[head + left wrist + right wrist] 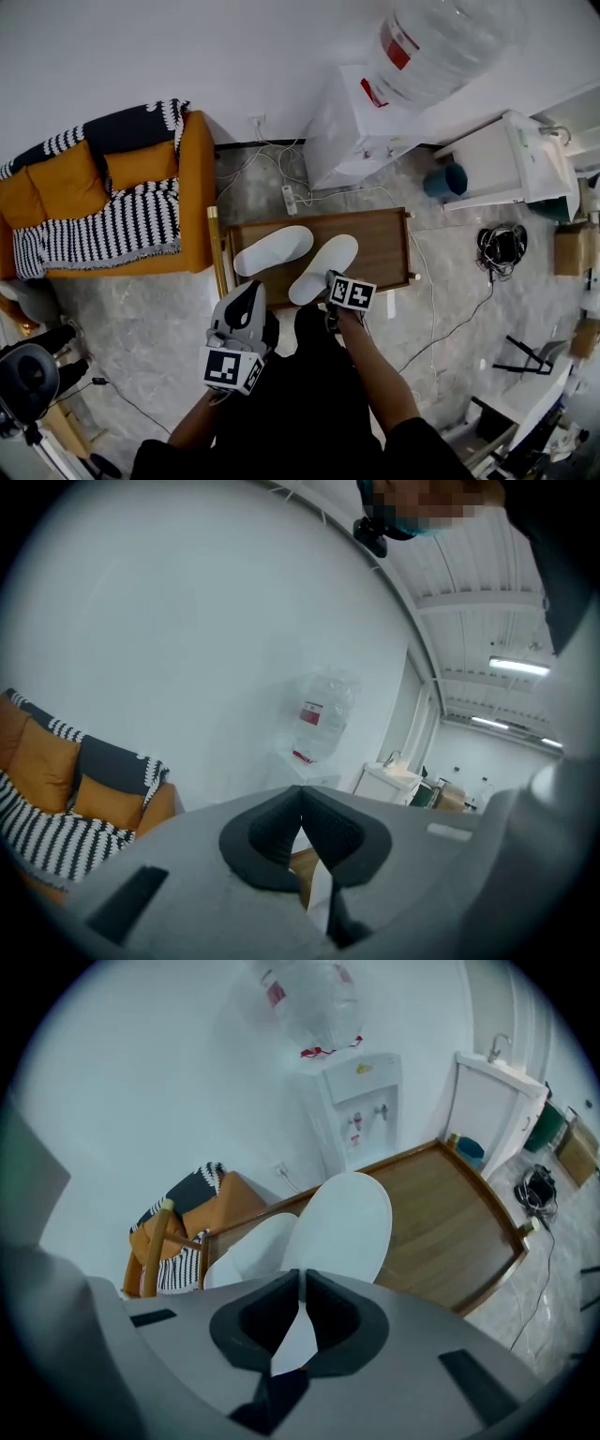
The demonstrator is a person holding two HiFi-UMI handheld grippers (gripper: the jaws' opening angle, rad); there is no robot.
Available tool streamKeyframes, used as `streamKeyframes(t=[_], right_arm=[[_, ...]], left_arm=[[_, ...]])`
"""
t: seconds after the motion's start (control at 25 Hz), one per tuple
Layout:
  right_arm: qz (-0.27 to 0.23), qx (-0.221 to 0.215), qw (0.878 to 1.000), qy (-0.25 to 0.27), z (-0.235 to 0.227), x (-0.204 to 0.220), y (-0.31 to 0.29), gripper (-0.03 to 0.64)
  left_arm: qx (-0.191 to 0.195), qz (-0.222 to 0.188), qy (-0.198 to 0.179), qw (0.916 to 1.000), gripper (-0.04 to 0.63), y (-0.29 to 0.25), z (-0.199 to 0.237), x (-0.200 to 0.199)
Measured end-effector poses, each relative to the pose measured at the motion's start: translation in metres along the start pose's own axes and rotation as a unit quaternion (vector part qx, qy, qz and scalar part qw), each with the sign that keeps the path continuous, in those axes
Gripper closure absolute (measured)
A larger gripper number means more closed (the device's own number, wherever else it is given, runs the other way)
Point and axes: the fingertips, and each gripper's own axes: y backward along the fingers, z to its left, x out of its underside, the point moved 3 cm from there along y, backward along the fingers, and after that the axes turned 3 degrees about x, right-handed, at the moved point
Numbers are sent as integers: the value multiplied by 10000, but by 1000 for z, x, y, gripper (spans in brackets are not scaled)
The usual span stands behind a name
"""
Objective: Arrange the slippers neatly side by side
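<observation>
Two white slippers lie on a low wooden table [386, 246]. The left slipper [273, 249] points right and away. The right slipper [324, 267] lies at an angle beside it, and their toe ends are close together. My right gripper [329, 280] is at the right slipper's heel. In the right gripper view its jaws [301, 1290] are pinched on the heel edge of that slipper [343, 1225], with the other slipper [246, 1251] to its left. My left gripper [248, 300] hangs short of the table, shut [300, 803], holding nothing.
An orange sofa [192, 178] with a striped blanket stands left of the table. A water dispenser [361, 131] stands behind the table, with a power strip and cables [290, 199] on the floor. A white cabinet [511, 159] is at the right, a tripod [28, 389] at the lower left.
</observation>
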Motion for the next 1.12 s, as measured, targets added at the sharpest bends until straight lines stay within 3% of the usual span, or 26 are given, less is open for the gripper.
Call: streamKeyframes(t=[0.24, 0.56, 1.12], right_arm=[[74, -119, 9944, 1052, -11, -12, 13, 588], [62, -191, 9721, 2339, -37, -29, 32, 589], [306, -214, 9530, 3006, -102, -42, 33, 589]], left_arm=[[-225, -83, 66, 9997, 583, -7, -25, 2], [-384, -185, 13, 9991, 583, -23, -66, 2], [-663, -205, -79, 9976, 583, -47, -112, 9]])
